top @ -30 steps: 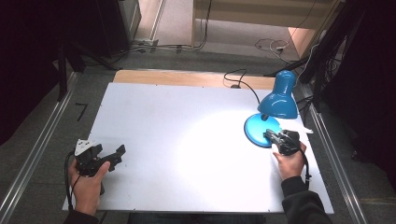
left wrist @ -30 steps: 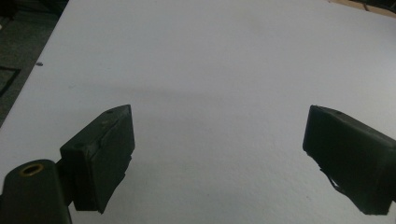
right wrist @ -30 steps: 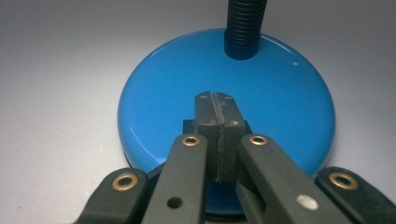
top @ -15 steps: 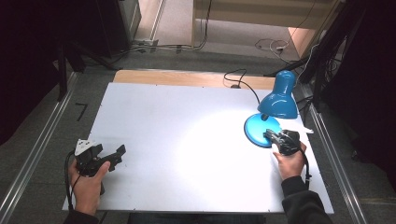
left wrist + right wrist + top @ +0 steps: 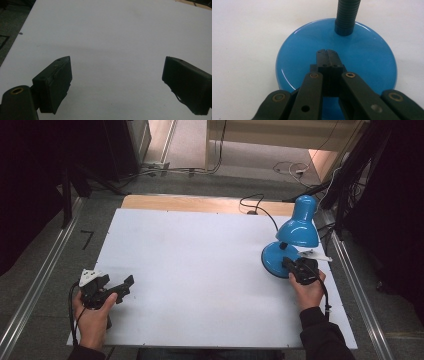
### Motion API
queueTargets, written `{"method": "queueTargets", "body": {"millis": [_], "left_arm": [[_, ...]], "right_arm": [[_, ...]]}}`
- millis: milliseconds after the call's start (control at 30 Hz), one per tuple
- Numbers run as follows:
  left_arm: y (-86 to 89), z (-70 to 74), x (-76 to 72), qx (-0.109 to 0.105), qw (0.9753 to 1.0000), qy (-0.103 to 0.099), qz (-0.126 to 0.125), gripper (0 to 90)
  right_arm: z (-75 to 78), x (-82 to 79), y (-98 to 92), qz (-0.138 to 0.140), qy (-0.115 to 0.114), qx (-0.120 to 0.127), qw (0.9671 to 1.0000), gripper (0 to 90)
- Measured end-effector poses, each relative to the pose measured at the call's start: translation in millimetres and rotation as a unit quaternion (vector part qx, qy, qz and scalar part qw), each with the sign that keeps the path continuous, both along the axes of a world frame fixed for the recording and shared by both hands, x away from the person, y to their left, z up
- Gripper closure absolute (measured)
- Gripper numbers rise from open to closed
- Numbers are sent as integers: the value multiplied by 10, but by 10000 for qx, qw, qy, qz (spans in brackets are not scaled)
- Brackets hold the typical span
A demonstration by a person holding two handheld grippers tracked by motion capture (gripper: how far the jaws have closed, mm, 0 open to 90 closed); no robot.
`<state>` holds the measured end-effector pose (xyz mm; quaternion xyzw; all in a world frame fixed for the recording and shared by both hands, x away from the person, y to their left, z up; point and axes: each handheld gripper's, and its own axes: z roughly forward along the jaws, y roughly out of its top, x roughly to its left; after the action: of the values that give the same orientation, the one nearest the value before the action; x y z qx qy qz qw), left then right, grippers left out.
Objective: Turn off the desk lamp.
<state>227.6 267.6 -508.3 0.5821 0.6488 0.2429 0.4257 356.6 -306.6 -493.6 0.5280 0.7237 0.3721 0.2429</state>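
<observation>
- No brand, label or writing can be read on anything.
- The left gripper (image 5: 107,290) hovers over the near left corner of the white desk (image 5: 200,270), held in the person's left hand (image 5: 92,317); its jaws are released, spread wide with bare desk between them.
- The left gripper view alone makes that gap plain.
- The blue desk lamp (image 5: 295,237) stands at the desk's right edge, its black cord (image 5: 260,207) running back.
- The right gripper (image 5: 327,56) has its jaws clenched together, grasping nothing, tips over the lamp's round base (image 5: 367,65).
- The right gripper view shows the ribbed neck (image 5: 348,15); the high view shows the shade.
</observation>
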Motion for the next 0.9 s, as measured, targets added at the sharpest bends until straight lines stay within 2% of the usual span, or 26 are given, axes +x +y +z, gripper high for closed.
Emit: {"method": "queueTargets", "body": {"millis": [200,433,600,900], "left_arm": [[-3,-2,2,-11,10000,11,-1,98],[1,-2,1,-15,10000,17,3,98],[-6,-2,2,-7,10000,10,-11,98],[-5,-3,3,-2,10000,18,-25,98]], "right_arm": [[100,-22,-32,-64,-138,171,9997,874],[135,-30,-50,-21,-115,371,9992,706],[161,-26,-42,7,-129,398,9991,570],[180,-47,-21,47,-144,447,9989,377]]}}
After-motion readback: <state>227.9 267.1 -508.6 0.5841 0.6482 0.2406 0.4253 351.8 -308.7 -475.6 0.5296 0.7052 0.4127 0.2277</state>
